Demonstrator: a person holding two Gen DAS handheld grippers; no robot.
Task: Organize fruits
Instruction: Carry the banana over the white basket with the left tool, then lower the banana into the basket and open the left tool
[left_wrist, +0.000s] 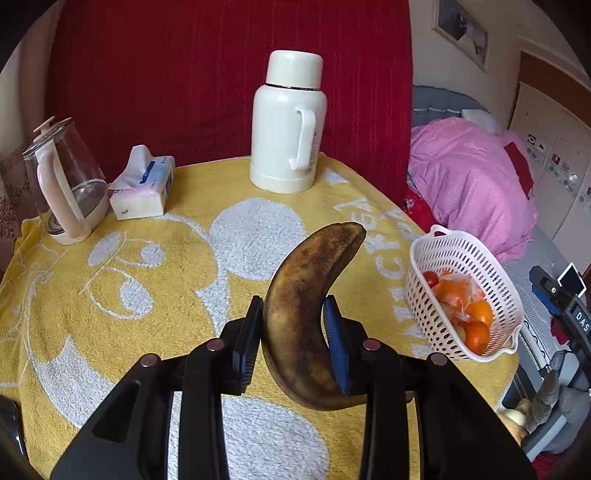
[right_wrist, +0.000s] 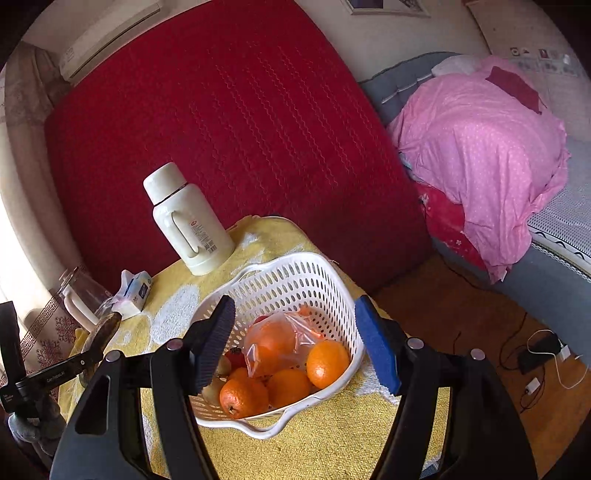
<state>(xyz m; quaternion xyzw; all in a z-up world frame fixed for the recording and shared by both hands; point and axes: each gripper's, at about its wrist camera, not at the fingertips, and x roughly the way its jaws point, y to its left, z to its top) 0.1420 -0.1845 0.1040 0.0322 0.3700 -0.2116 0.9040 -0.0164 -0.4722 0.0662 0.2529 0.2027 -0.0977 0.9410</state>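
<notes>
Banana (left_wrist: 303, 317): brown, heavily spotted, held off the yellow towel (left_wrist: 147, 266) with its curved end pointing up and away from the left wrist camera; in the right wrist view its tip shows at the left edge, beside the glass kettle.
Left gripper (left_wrist: 293, 339): jaws closed in on the banana, black pad on one side and blue pad on the other, both pressing its middle.
Right gripper (right_wrist: 297, 343): jaws about half open, nothing between the pads; it hangs over the near rim of the basket, the pads framing the basket on either side without touching it.
Basket (right_wrist: 280, 273): white perforated plastic, standing on the towel near the table's right edge, well to the right of the banana in the left wrist view.
Basket contents: several oranges (right_wrist: 327, 363), a clear plastic bag (right_wrist: 280, 339) with orange fruit inside, a red tomato (right_wrist: 236, 356) and a pale fruit partly hidden behind the black pad.
Flask (left_wrist: 288, 125): white, lidded, with a handle, upright at the far side of the table.
Tissue pack (left_wrist: 144, 188): lying left of the flask, one tissue pulled up.
Glass kettle (left_wrist: 68, 181): pink handle and lid, at the table's far left corner.
Background: red quilted panel (left_wrist: 221, 74) behind the table; pink bedding (right_wrist: 480, 158) on a bed to the right.
</notes>
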